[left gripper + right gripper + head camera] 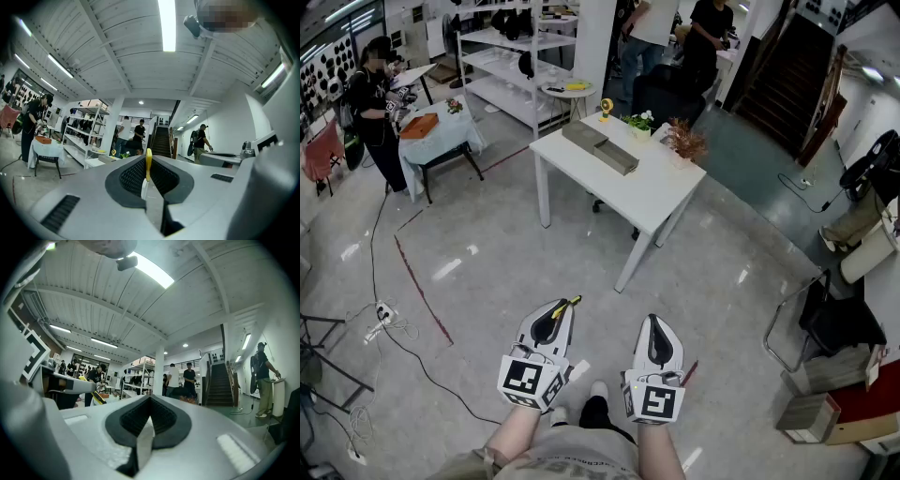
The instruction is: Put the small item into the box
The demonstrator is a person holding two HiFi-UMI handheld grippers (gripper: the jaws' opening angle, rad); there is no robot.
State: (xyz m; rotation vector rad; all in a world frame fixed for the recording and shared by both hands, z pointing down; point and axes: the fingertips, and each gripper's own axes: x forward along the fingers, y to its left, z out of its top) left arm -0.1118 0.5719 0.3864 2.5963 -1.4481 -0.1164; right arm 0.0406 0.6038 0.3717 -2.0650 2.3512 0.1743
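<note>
My left tongs [553, 317] are clamped on a thin yellow item [572, 302], its tip poking out past the jaws. My right tongs [658, 334] are closed on nothing. Both hang over the glossy grey floor [487, 258]. Ahead, well apart from them, a white table [649, 190] bears the open grey box [600, 147] and 2 plants [639, 121]. White shelving [502, 56] and people [711, 33] stand beyond.

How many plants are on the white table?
2, both at the far edge of the white table: a green plant, and a reddish-brown plant right of it. None look hidden.
</note>
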